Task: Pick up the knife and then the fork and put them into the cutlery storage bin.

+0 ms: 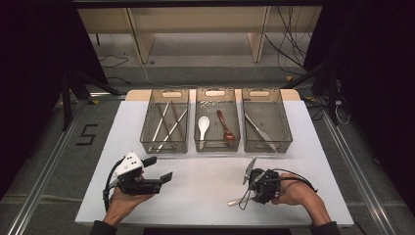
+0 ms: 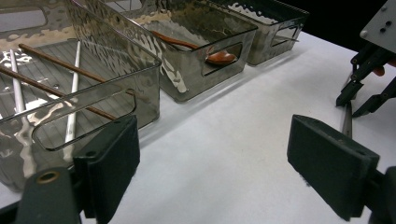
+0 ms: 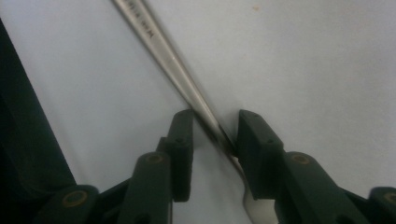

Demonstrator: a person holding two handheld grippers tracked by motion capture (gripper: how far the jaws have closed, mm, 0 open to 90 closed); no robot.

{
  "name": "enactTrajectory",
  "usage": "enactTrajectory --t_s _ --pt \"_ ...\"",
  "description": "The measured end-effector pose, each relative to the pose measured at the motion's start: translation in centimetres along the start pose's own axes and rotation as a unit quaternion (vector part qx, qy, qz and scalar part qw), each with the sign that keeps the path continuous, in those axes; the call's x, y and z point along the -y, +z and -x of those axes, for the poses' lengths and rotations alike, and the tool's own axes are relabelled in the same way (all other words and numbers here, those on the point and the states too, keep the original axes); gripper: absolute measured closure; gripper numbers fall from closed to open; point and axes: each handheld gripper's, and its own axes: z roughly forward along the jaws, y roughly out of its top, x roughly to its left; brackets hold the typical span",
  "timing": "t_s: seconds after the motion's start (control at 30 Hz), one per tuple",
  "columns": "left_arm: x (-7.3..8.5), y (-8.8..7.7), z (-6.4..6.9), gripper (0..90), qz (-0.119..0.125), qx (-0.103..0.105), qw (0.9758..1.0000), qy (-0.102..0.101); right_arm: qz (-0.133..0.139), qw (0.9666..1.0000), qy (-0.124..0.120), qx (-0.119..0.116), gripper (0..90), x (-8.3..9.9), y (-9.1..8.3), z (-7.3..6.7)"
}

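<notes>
A slim silver metal utensil handle (image 3: 161, 44) lies on the white tabletop (image 1: 205, 181) between the narrowly parted jaws of the right hand-held gripper (image 3: 215, 135), not visibly clamped; the left hand-held gripper (image 2: 212, 163) rests spread wide near three clear bins (image 1: 164, 142)

Quick headcount: three smoky clear plastic bins (image 1: 165, 142) in a row on the white counter (image 1: 205, 186).

Inside: four chopsticks (image 1: 166, 128), two pale, two brown; one white spoon (image 1: 203, 126), one red-brown spoon (image 1: 226, 128), one metal knife (image 1: 259, 132). One metal utensil (image 1: 237, 201) lies loose outside.
</notes>
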Motion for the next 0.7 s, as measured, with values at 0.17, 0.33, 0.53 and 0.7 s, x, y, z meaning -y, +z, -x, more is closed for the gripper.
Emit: enactTrajectory --t_s 0.17,0.33,0.53,0.7 --pt "-0.01 0.03 0.04 16.8 -0.001 0.0 1.0 0.001 0.005 1.0 0.002 -0.005 79.2 0.2 -0.03 -0.08" --pt "-0.01 0.05 0.04 16.8 -0.001 0.0 1.0 0.001 0.001 1.0 -0.004 -0.009 84.1 0.06 -0.01 -0.21" --pt "-0.01 0.05 0.04 16.8 -0.001 0.0 1.0 0.001 -0.004 0.9999 -0.004 -0.01 85.0 -0.08 -0.03 -0.21" --pt "-0.01 0.04 0.01 16.8 -0.001 0.0 1.0 0.001 -0.003 0.9999 0.002 -0.011 85.3 -0.14 -0.16 -0.34"
